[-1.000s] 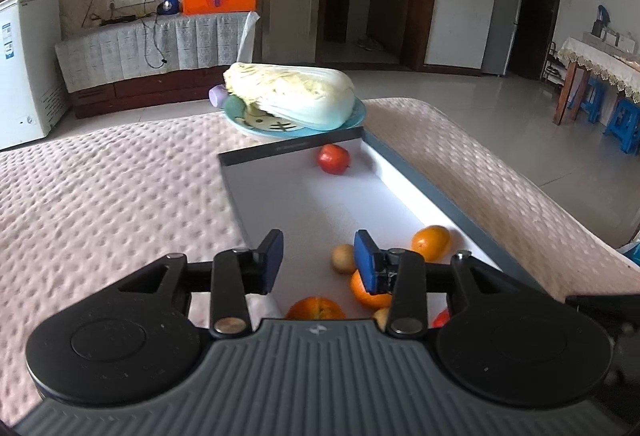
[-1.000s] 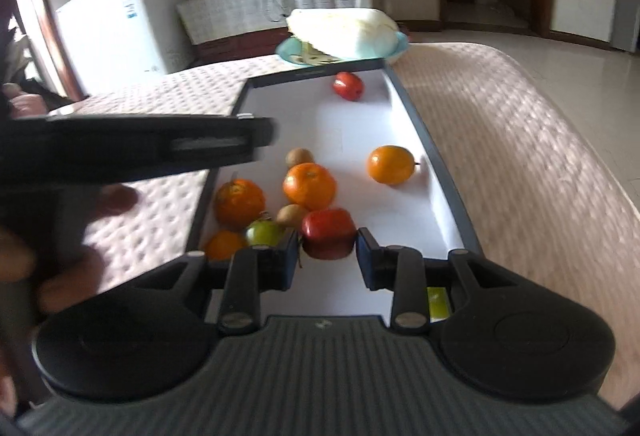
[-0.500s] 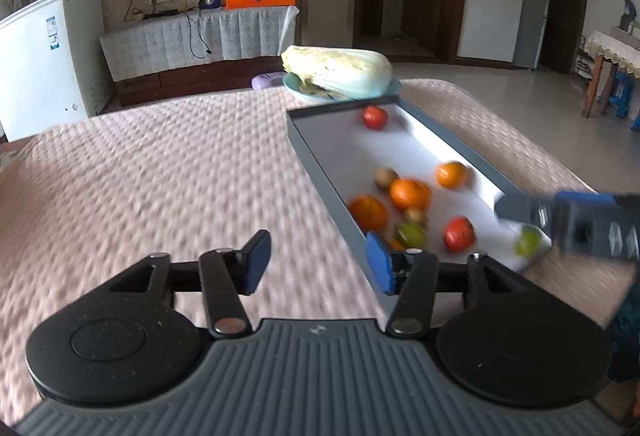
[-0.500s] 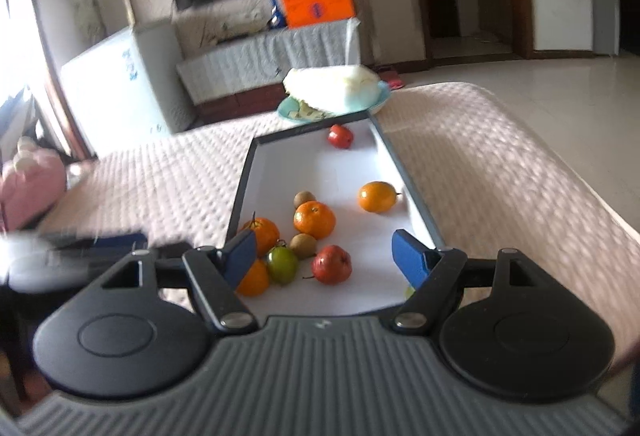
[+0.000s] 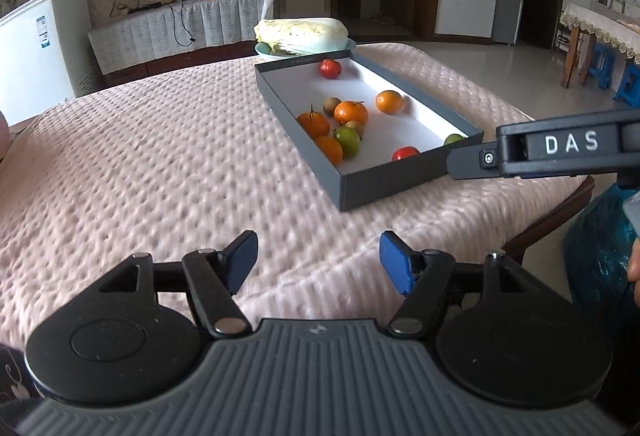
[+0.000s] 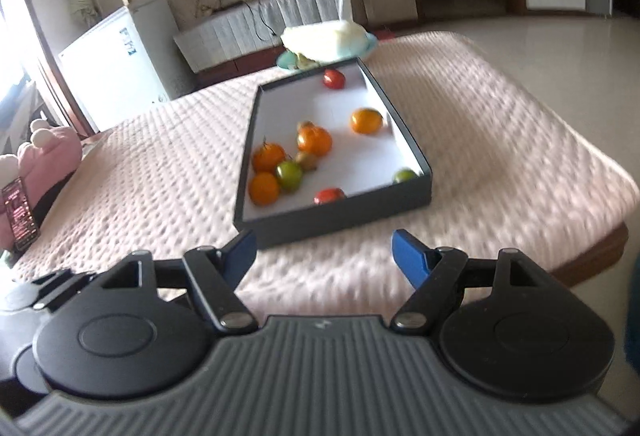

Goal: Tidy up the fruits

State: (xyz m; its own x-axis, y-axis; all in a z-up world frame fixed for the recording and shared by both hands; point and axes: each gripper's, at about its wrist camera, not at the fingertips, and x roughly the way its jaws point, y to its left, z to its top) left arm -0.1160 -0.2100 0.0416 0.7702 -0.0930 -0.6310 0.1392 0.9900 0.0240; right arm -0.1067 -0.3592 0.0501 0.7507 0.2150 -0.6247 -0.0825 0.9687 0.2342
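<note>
Both grippers have drawn back from the tray (image 5: 408, 178) since a second ago; the right one has let go of the red fruit (image 6: 329, 195) it gripped.

Left gripper (image 5: 318, 260): jaws opening, nothing between them, over the pink cover (image 5: 160, 164) short of the tray. Right gripper (image 6: 324, 254): jaws wide, empty, just before the tray's near wall.

That wall half hides the near red fruit and a green one (image 6: 405, 175) in the near right corner. Inside lie four oranges, two red fruits, two green, two small brown. Beyond the tray's far end sits a cabbage (image 5: 302, 35), blurred in the right view.
</note>
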